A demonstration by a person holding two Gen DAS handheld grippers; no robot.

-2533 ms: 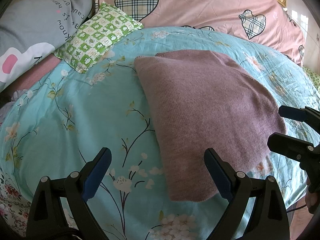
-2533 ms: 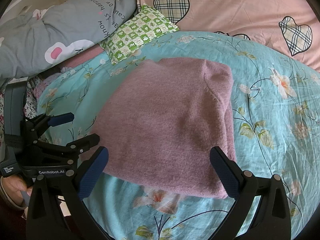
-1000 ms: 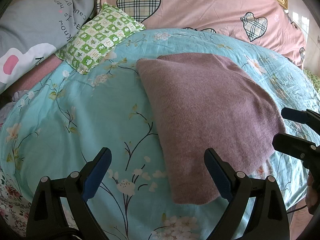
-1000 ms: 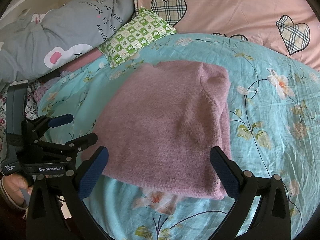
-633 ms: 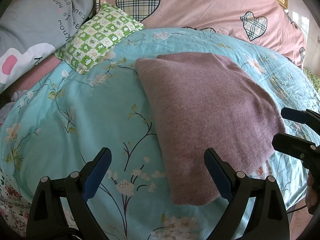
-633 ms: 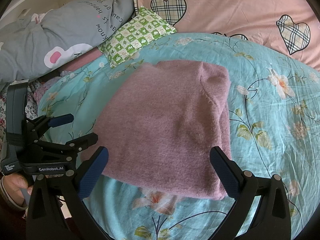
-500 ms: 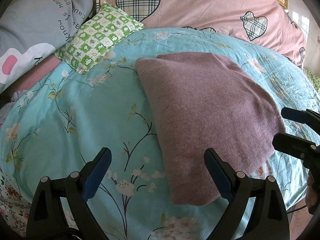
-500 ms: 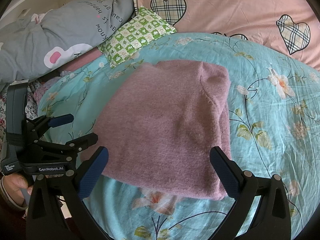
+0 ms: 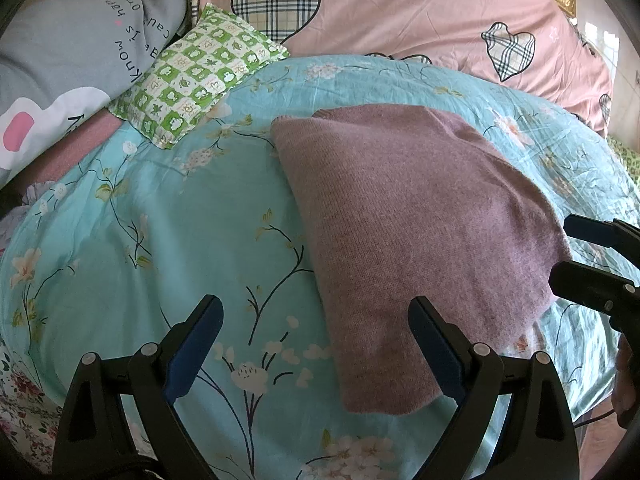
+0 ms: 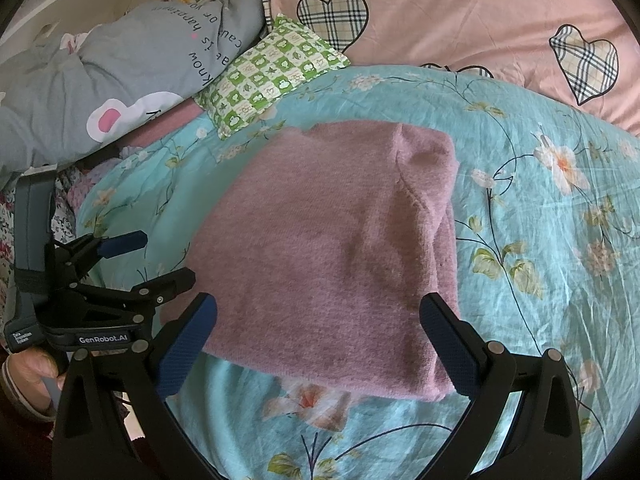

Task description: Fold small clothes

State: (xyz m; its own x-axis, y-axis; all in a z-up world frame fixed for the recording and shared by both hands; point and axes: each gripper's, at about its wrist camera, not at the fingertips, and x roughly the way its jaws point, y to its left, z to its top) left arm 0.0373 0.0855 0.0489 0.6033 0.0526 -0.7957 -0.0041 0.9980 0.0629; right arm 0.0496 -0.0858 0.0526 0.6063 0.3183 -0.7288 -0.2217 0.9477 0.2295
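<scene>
A mauve knit sweater (image 9: 416, 232) lies folded flat in a rectangle on the turquoise floral bedspread (image 9: 168, 240). It also shows in the right wrist view (image 10: 336, 256). My left gripper (image 9: 316, 344) is open and empty, held just above the bed at the sweater's near left corner. My right gripper (image 10: 320, 332) is open and empty, its jaws spread over the sweater's near edge without touching it. Each gripper shows in the other's view: the right one (image 9: 588, 256) at the sweater's right edge, the left one (image 10: 144, 260) at its left edge.
A green checked pillow (image 9: 200, 72), a grey printed pillow (image 9: 72, 56) and a pink quilt with plaid hearts (image 9: 400, 12) lie at the head of the bed. The bed's edge runs along the bottom of both views.
Almost nothing: the views have shifted very slightly. The sweater lies as before and both grippers stay open.
</scene>
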